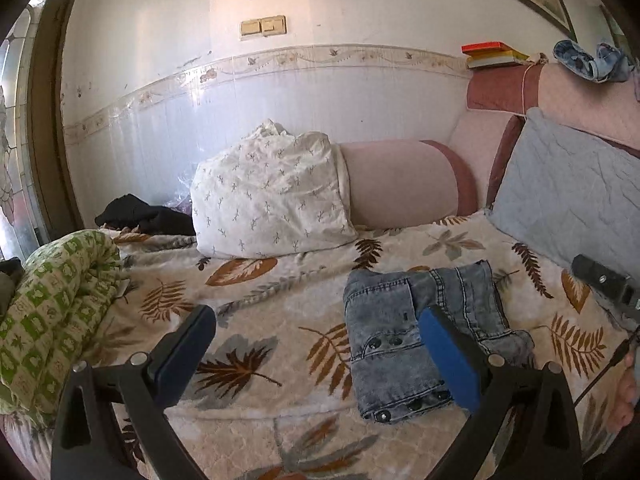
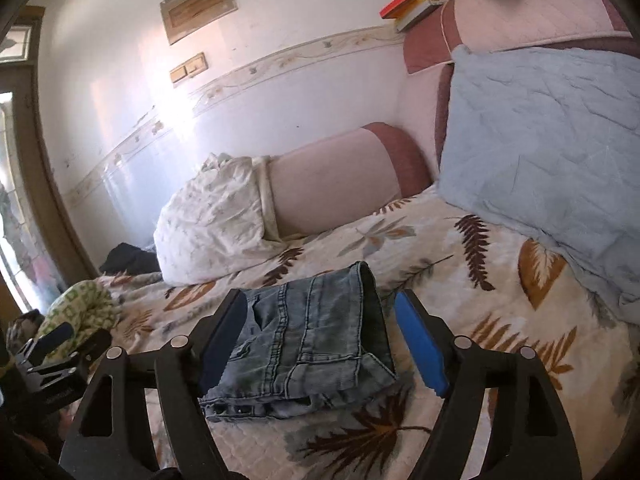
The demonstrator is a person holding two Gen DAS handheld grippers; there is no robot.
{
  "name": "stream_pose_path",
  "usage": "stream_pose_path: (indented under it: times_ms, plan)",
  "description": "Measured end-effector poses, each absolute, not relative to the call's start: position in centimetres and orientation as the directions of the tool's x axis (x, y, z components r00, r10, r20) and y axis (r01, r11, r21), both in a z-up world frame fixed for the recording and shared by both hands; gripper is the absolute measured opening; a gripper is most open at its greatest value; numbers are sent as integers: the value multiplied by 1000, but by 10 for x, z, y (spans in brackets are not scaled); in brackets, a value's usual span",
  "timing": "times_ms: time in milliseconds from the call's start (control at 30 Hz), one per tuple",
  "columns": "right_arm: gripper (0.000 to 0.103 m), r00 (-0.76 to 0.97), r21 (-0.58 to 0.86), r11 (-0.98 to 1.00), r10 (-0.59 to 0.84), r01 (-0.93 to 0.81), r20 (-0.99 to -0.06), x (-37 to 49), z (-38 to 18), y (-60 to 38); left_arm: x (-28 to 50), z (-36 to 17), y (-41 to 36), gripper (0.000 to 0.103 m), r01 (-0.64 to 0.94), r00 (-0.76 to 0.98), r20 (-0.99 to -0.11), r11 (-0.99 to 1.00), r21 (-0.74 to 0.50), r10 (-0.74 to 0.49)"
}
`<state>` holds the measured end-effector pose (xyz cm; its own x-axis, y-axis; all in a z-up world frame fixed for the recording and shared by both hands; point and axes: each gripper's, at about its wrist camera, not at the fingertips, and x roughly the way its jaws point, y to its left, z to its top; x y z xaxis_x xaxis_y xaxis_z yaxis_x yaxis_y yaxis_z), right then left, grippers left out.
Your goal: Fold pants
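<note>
Grey-blue jeans (image 1: pixel 404 332) lie folded into a compact rectangle on the leaf-print bedspread (image 1: pixel 256 312). My left gripper (image 1: pixel 316 340) is open and empty, hovering above the bed just left of the jeans; its right pad overlaps their near edge in view. In the right wrist view the folded jeans (image 2: pixel 308 340) lie between and just beyond the pads of my right gripper (image 2: pixel 320 340), which is open, empty and above them. The right gripper's body shows at the left view's right edge (image 1: pixel 608 284).
A white patterned pillow (image 1: pixel 268 196) and pink bolster (image 1: pixel 400 184) lie against the wall. A light-blue quilted cushion (image 2: pixel 548 148) leans on the headboard at right. A green rolled blanket (image 1: pixel 52 312) lies at left, dark clothing (image 1: pixel 140 216) behind it. Books (image 1: pixel 496 54) sit on the headboard.
</note>
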<state>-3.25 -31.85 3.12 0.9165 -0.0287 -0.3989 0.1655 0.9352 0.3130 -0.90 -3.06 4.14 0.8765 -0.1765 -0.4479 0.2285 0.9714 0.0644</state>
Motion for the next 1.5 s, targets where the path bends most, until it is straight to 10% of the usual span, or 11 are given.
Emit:
stream_pose_path:
  times_ms: [1500]
  plan:
    - [78,883,196,966,-59,168,-466,11,8,-303,33,5,-16,103,147,835,-545,986,83,-79]
